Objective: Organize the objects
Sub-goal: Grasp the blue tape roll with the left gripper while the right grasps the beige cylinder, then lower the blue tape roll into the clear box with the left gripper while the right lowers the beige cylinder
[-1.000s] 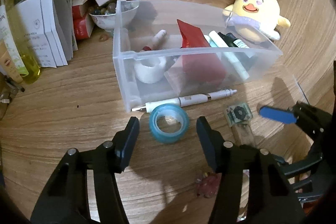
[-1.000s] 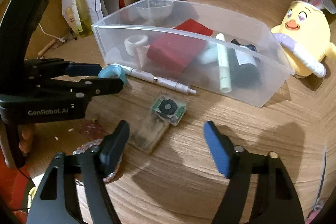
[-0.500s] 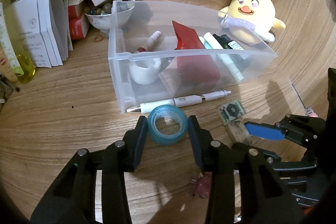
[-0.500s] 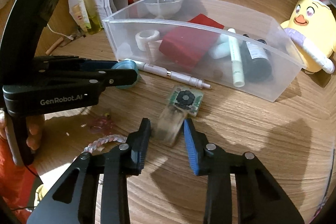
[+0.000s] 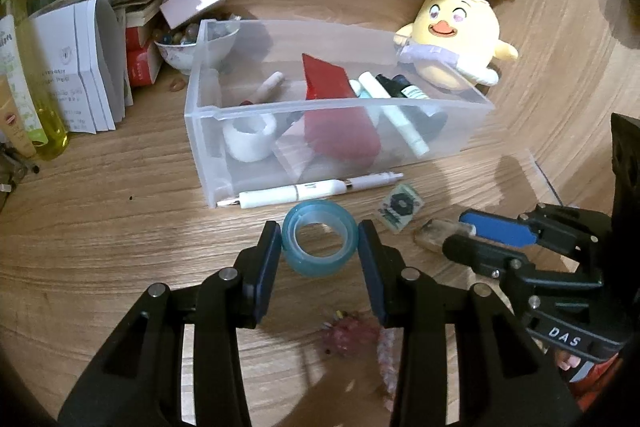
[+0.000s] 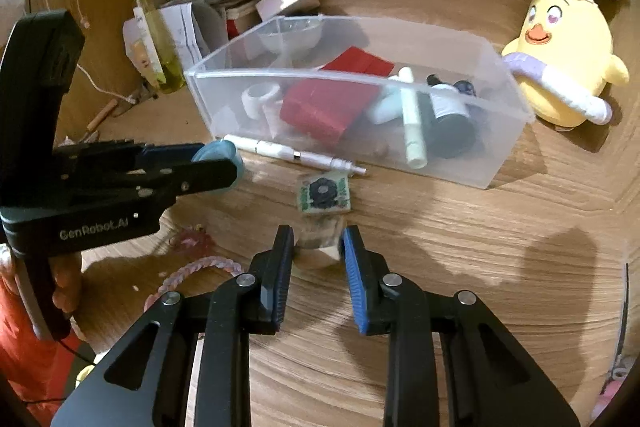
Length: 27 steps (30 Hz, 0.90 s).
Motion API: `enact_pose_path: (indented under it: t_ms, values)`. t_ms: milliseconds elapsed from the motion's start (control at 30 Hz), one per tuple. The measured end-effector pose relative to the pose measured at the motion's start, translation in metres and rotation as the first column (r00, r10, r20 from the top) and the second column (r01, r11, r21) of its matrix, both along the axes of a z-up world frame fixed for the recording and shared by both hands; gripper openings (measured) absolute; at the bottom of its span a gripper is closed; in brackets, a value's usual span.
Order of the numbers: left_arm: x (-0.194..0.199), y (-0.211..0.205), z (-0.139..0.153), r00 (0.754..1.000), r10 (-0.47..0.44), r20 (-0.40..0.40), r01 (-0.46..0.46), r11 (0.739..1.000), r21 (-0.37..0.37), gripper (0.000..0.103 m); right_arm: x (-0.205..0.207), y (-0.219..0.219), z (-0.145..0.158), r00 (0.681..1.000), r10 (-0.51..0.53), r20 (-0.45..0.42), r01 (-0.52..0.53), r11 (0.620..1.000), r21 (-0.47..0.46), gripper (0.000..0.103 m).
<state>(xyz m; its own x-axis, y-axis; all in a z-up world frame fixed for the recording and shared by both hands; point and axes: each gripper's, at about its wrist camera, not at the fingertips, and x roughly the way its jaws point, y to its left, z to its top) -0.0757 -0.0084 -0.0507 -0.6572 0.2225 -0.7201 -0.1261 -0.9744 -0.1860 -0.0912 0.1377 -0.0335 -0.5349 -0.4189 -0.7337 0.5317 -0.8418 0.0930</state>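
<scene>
My left gripper (image 5: 319,241) is shut on a blue tape roll (image 5: 319,242), just in front of a clear plastic bin (image 5: 336,103); it also shows in the right wrist view (image 6: 216,163). My right gripper (image 6: 316,247) is shut on a small clear block with a green printed top (image 6: 322,227); it also shows in the left wrist view (image 5: 436,233). A white pen (image 5: 312,191) lies along the bin's front wall. The bin holds a red pouch (image 6: 324,103), a white tape roll (image 6: 262,99), tubes and a dark bottle.
A yellow chick plush with bunny ears (image 5: 452,39) sits right of the bin. Papers, boxes and a bowl of beads (image 5: 188,43) crowd the back left, with a yellow bottle (image 6: 154,27). A pink braided cord and charm (image 6: 188,267) lie near the grippers.
Both grippers went from wide open to shut: the left closed on the blue tape roll, the right moved in and closed on the small clear block.
</scene>
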Motion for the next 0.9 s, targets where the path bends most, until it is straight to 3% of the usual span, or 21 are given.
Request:
enact_pose_path:
  t_ms: [900]
  values:
    - [0.001,0.009,0.059,0.987,0.006,-0.158,-0.004,1.0,0.015,0.039,-0.011,0.034,0.068,0.98,-0.061,-0.188,0.045,0.995,-0.092,0.023]
